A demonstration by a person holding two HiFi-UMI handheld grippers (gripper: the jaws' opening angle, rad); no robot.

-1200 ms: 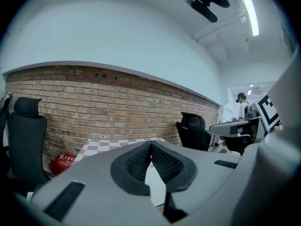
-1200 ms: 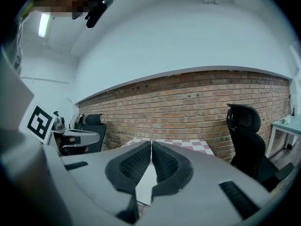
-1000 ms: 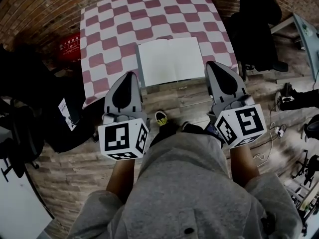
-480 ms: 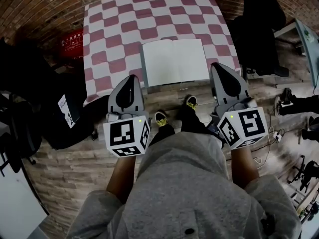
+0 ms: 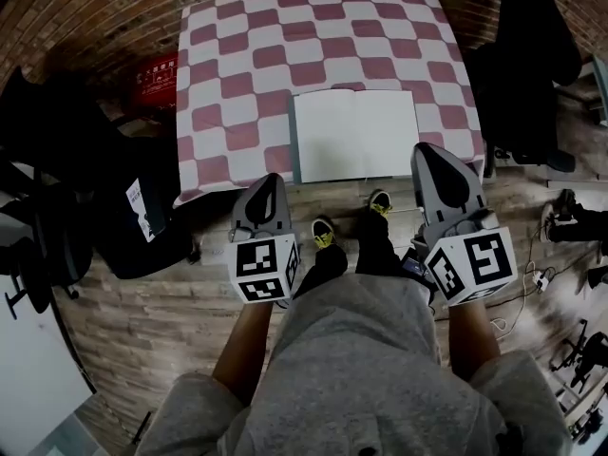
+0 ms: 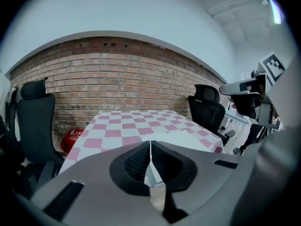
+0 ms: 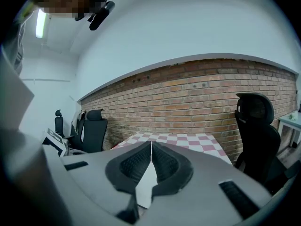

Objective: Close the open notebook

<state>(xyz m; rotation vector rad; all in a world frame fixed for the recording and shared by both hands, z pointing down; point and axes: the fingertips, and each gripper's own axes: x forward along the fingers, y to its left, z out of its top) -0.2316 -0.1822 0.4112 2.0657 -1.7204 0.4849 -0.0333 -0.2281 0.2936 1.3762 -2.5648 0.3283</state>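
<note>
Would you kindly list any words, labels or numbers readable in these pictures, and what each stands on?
No text reads clearly.
On the red box: white print, too small to read.
On the black bag: a white label, print too blurred to read.
On the notebook: blank pages, no writing.

I am seeing the notebook [image 5: 356, 133] lying open and flat, both white pages facing up and looking blank, its spine running from 12 to 6 o'clock. It is resting on the checked table [image 5: 237, 84], toward 5 o'clock from the tabletop's middle, close along the near edge. In the left gripper view it is showing as a pale flat sheet [image 6: 178, 136].
</note>
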